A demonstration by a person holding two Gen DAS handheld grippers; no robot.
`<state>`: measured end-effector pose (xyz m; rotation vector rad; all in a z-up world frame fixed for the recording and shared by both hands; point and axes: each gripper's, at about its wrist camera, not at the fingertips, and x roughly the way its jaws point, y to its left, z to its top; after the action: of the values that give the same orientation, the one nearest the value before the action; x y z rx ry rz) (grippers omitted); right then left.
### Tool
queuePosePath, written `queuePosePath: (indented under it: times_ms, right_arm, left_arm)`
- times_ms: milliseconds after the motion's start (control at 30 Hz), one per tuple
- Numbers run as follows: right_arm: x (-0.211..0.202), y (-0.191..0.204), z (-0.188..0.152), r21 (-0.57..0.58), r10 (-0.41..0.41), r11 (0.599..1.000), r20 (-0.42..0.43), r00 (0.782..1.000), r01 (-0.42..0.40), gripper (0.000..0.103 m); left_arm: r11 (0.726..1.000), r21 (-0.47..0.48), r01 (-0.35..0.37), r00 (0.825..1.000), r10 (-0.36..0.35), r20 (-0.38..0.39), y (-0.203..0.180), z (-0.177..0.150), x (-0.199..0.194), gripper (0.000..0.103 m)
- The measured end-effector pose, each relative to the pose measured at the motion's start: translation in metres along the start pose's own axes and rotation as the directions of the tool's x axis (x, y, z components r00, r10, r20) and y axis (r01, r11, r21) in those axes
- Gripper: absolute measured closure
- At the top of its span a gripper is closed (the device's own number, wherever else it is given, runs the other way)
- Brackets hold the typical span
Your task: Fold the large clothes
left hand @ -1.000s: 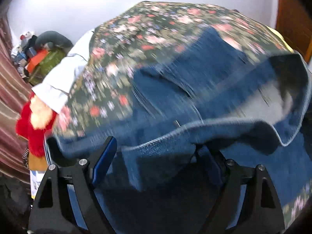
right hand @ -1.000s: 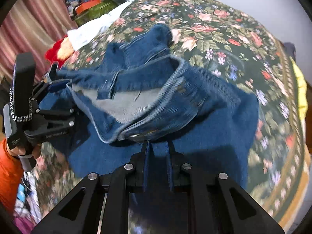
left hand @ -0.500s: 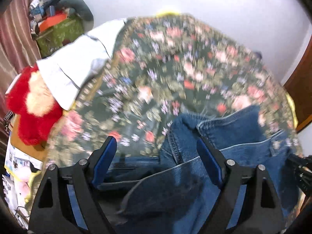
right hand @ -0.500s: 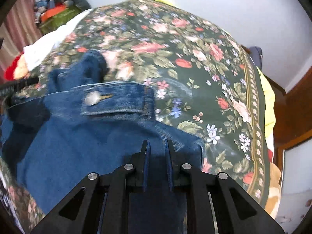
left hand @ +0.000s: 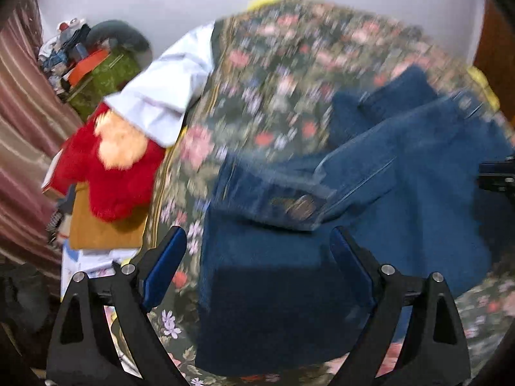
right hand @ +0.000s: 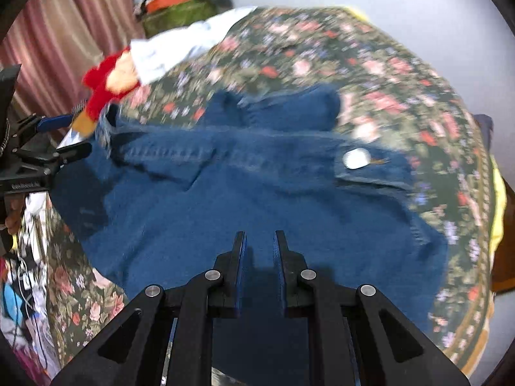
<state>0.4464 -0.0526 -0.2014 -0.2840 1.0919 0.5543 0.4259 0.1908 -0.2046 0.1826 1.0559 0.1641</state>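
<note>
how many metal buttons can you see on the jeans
1: a round silver metal button on the waistband of the blue denim jeans, toward their right end on the floral bedspread. Folds may hide others.

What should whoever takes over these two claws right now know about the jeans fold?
Left claw: jaws opening, nothing between them, above the jeans' left edge.
Right claw: shut; no cloth visibly pinched, above the near part of the jeans.
Jeans: lying on the floral bedspread, waistband with its metal button laid over the denim below.
Done: one fold appears laid.
Left: probably smooth it, then fold again to a compact stack.
</note>
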Motion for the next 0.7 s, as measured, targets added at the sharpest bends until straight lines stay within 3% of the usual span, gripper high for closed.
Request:
queuePosePath:
  times_ms: [133,233,433,533,600,700]
  right_arm:
    - [0.035,0.010,-0.009,-0.038,-0.022,0.999,-0.105,0.994,0.018,0.091]
    - [0.036,0.005,-0.016,-0.067,-0.001,0.998,-0.086,0.996,-0.005,0.091]
    - [0.014,-0.021,-0.034,-0.113,-0.063,0.992,-0.073,0.995,0.055,0.091]
    - [-0.001,-0.037,-0.046,-0.097,-0.037,0.995,-0.063,0.997,0.031,0.091]
    - [-0.011,-0.043,-0.055,-0.107,-0.109,0.989,-0.045,0.993,0.103,0.091]
    - [-0.029,-0.053,-0.070,-0.122,-0.182,0.976,-0.015,0.983,0.179,0.091]
  left_arm:
    - [0.994,-0.060,-0.091,0.994,0.087,-0.062,0.014,0.009,0.040,0.012]
    - [0.986,-0.155,-0.069,0.995,0.056,-0.086,0.033,0.021,0.064,0.008]
    - [0.962,-0.271,-0.025,0.996,0.000,-0.089,0.051,0.022,0.073,0.003]
    - [0.962,-0.261,-0.080,0.994,0.059,-0.087,0.049,0.019,0.059,0.003]
    - [0.970,-0.209,-0.125,0.991,0.112,-0.072,0.044,0.017,0.042,0.003]
    - [0.985,-0.118,-0.124,0.992,0.122,-0.023,0.034,0.008,0.012,0.003]
